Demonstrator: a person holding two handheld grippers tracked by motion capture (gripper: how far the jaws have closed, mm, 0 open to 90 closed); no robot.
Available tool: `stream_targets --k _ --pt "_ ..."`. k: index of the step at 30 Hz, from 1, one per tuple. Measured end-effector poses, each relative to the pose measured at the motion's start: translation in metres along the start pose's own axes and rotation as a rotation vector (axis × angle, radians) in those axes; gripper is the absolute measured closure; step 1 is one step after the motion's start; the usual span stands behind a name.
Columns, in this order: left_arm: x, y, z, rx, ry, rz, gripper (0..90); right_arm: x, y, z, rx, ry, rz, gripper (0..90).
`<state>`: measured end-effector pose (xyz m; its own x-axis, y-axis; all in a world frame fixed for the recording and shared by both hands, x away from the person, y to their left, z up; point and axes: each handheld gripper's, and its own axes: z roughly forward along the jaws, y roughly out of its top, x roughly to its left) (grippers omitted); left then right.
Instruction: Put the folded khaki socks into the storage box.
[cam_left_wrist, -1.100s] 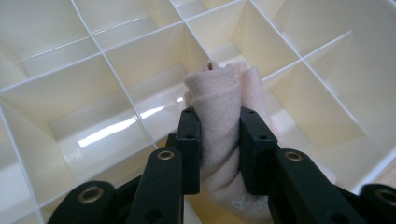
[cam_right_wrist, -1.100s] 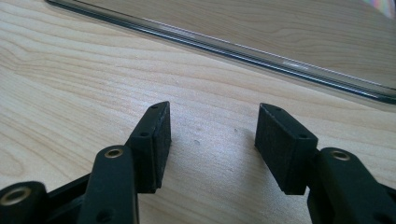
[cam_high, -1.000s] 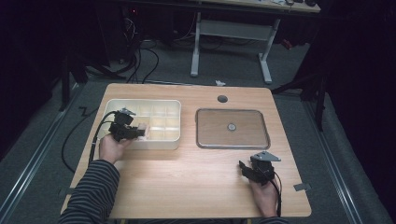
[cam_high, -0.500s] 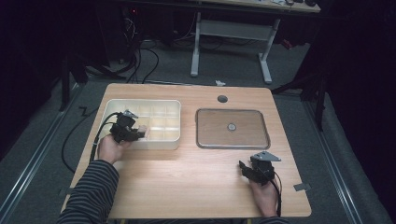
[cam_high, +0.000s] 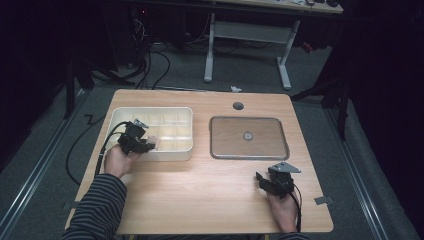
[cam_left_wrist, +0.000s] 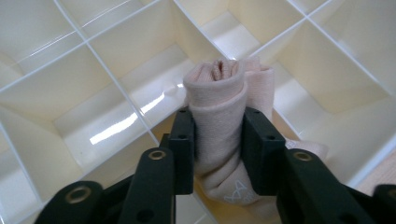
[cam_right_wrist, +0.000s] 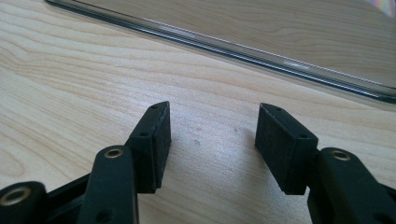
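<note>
Resting on the pale wooden worktop (cam_high: 200, 185), your cream plastic divided organiser box (cam_high: 172, 125) takes a rolled pink sock (cam_left_wrist: 224, 121); your left tool (cam_left_wrist: 218, 140), jaws just eased wider, still flanks it inside a near cell, apparently releasing. Your right tool (cam_right_wrist: 212, 140) idles spread, empty. The sock's lower end is hidden.

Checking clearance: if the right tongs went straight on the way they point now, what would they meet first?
Probably the metal tray's near rim. The right tongs stand open with nothing between them, low over bare table, and the rim crosses the line ahead. Whether they would hit it or pass over it, I cannot tell.
</note>
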<state>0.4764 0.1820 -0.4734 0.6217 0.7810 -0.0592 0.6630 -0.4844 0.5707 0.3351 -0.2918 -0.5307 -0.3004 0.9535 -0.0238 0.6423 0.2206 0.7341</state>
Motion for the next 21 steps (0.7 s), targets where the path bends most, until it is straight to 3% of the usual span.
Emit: stream_targets --k 7,13,15,19,21 --pt "0.001 0.002 -0.003 -0.032 -0.024 -0.047 56.6 0.0 0.0 0.0 0.001 0.0 0.003 45.3" --pt "0.002 0.006 -0.011 -0.117 -0.023 -0.097 53.0 0.0 0.0 0.0 0.001 -0.001 0.003 45.2" --pt "0.003 0.008 -0.012 -0.146 -0.018 -0.137 54.2 0.001 0.0 0.0 0.001 -0.004 0.0 45.3" --pt "0.004 0.01 -0.013 -0.174 0.003 -0.181 58.0 0.001 0.0 0.0 -0.001 -0.005 -0.007 45.2" --pt "0.003 0.01 -0.014 -0.183 0.0 -0.184 63.6 0.001 0.0 0.0 -0.001 -0.007 -0.008 45.2"
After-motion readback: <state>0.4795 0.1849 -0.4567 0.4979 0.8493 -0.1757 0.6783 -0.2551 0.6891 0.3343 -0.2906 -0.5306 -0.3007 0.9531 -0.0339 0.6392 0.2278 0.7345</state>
